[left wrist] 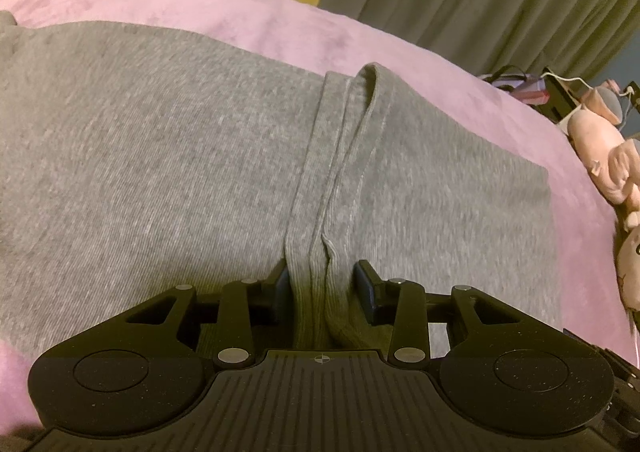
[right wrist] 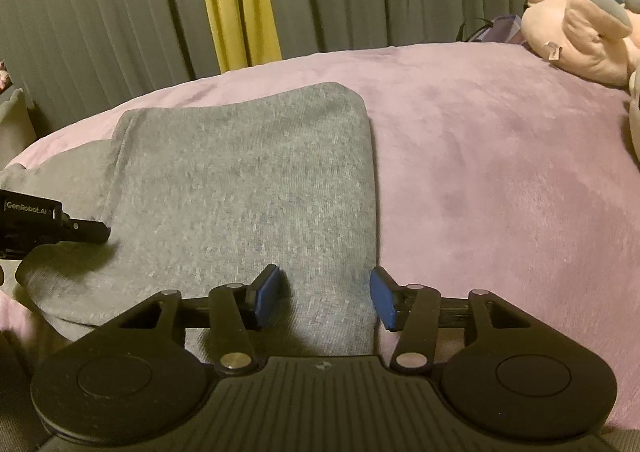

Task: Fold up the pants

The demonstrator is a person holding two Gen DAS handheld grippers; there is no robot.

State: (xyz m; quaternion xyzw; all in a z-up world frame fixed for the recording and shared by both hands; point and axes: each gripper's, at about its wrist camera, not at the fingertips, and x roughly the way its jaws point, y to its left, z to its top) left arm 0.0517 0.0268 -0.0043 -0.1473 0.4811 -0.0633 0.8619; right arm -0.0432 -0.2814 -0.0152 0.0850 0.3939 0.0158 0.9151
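While both grippers sit low over the grey sweatpants (left wrist: 160,156) on the pink-blanketed bed (right wrist: 500,172), nothing's actually clamped. The left gripper (left wrist: 322,288) straddles a bunched ridge of hems with jaws apart; the right gripper (right wrist: 324,296) is released over the right fabric edge. Probably best to pinch all layers evenly before lifting so the fold stays square. Long axis looks to run left-right across the bed, though that's a guess.

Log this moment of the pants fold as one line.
step: fold grey knit pants | left gripper: open, straddling ridge | right gripper: open over edge | surface: pink plush blanket
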